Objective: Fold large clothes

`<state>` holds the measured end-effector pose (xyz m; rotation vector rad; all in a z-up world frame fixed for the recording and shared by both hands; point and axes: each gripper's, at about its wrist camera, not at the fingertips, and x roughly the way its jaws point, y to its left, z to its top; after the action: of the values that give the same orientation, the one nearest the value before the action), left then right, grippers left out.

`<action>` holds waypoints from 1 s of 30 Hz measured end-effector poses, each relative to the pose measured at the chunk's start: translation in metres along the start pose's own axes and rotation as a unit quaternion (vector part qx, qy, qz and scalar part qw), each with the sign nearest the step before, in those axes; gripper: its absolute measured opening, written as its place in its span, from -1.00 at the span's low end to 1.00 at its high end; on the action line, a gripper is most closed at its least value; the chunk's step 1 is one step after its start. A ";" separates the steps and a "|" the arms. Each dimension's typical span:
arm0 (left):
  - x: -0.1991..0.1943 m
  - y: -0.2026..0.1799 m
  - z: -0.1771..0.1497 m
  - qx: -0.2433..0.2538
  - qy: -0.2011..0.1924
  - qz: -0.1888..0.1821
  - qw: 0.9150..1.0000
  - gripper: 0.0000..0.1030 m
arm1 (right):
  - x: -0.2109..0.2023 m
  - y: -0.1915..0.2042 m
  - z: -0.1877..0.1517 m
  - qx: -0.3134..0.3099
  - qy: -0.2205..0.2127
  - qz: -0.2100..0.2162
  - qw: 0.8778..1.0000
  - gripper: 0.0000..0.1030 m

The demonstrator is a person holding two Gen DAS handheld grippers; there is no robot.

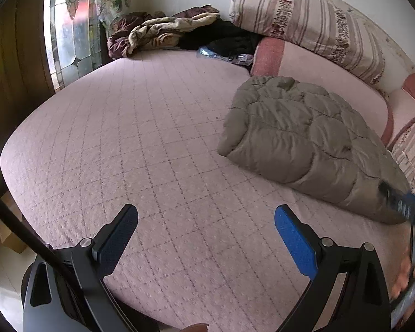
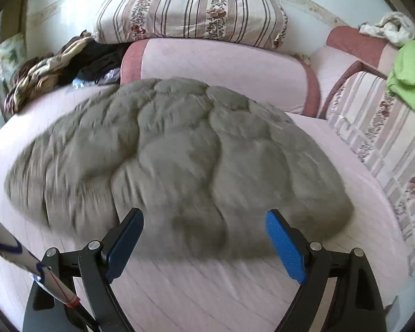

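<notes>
Quilted grey coat (image 2: 179, 160) motion-blurred along its left side, right claw (image 1: 401, 202) smeared at frame edge

The coat (image 2: 179, 152) was plain grey-olive, quilted. The bedspread (image 1: 124, 138) was pale pink with a stitched grid. The pillow (image 2: 191, 8) bore cream, mauve and dark stripes with floral bands. A cloth (image 2: 409, 74) was lime green. The blanket (image 1: 152, 33) mixed maroon and beige.

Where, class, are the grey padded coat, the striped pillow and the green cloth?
grey padded coat (image 2: 185, 149): right wrist view, middle of its quilted top.
striped pillow (image 2: 191, 8): right wrist view, centre of its striped face.
green cloth (image 2: 409, 77): right wrist view, middle of the bundle.
</notes>
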<state>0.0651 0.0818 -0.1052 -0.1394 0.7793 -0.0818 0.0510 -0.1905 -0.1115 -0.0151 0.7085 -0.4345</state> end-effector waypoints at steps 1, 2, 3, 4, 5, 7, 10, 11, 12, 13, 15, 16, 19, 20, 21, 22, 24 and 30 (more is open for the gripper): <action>-0.004 -0.003 -0.001 0.004 -0.003 0.001 1.000 0.92 | -0.008 -0.005 -0.012 -0.006 -0.003 -0.010 1.000 0.80; -0.009 -0.007 -0.001 0.010 -0.007 0.001 1.000 0.92 | -0.012 -0.010 -0.020 -0.008 -0.004 -0.016 1.000 0.80; -0.012 -0.010 -0.002 0.014 -0.008 0.000 1.000 0.92 | -0.018 -0.017 -0.034 -0.011 -0.002 -0.025 1.000 0.80; -0.016 -0.014 -0.002 0.018 -0.009 -0.002 1.000 0.92 | -0.021 -0.022 -0.045 -0.011 0.002 -0.030 0.999 0.80; -0.018 -0.016 -0.003 0.020 -0.009 -0.005 1.000 0.92 | -0.023 -0.026 -0.051 -0.010 0.007 -0.034 0.999 0.80; -0.024 -0.023 -0.004 0.022 -0.006 -0.015 1.000 0.92 | -0.027 -0.037 -0.070 -0.002 0.020 -0.041 0.999 0.80; -0.032 -0.032 -0.008 0.029 -0.004 -0.024 0.999 0.92 | -0.034 -0.049 -0.088 0.013 0.024 -0.044 0.999 0.80; -0.036 -0.036 -0.009 0.033 -0.006 -0.025 0.999 0.92 | -0.037 -0.052 -0.093 0.016 0.023 -0.045 0.999 0.80; -0.039 -0.039 -0.010 0.037 -0.007 -0.026 0.999 0.92 | -0.041 -0.055 -0.098 0.019 0.019 -0.046 0.999 0.80; -0.042 -0.043 -0.011 0.041 -0.008 -0.027 0.999 0.92 | -0.045 -0.056 -0.101 0.020 0.016 -0.047 0.999 0.80; -0.047 -0.048 -0.012 0.047 -0.008 -0.028 0.998 0.92 | -0.051 -0.055 -0.105 0.017 0.007 -0.047 0.999 0.80; -0.049 -0.051 -0.014 0.050 -0.007 -0.027 0.998 0.92 | -0.051 -0.054 -0.105 0.014 0.003 -0.047 0.999 0.80; -0.052 -0.057 -0.016 0.055 -0.002 -0.025 0.998 0.92 | -0.059 -0.051 -0.109 0.010 -0.009 -0.044 0.999 0.80; -0.053 -0.060 -0.018 0.059 0.000 -0.023 0.998 0.92 | -0.060 -0.052 -0.111 0.009 -0.012 -0.043 0.999 0.80; -0.054 -0.062 -0.019 0.062 0.001 -0.022 0.998 0.92 | -0.062 -0.051 -0.112 0.008 -0.015 -0.043 0.999 0.80; -0.055 -0.064 -0.020 0.066 0.001 -0.020 0.998 0.92 | -0.063 -0.051 -0.114 0.007 -0.017 -0.044 0.999 0.80; -0.057 -0.068 -0.022 0.072 0.000 -0.018 0.997 0.92 | -0.064 -0.052 -0.116 0.008 -0.020 -0.043 0.999 0.80; -0.065 -0.082 -0.028 0.098 -0.005 -0.013 0.995 0.92 | -0.067 -0.060 -0.122 0.026 -0.026 -0.050 0.998 0.80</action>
<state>-0.0028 0.0065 -0.0674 0.0367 0.7554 -0.1823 -0.0944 -0.2031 -0.1524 -0.0127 0.6473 -0.5463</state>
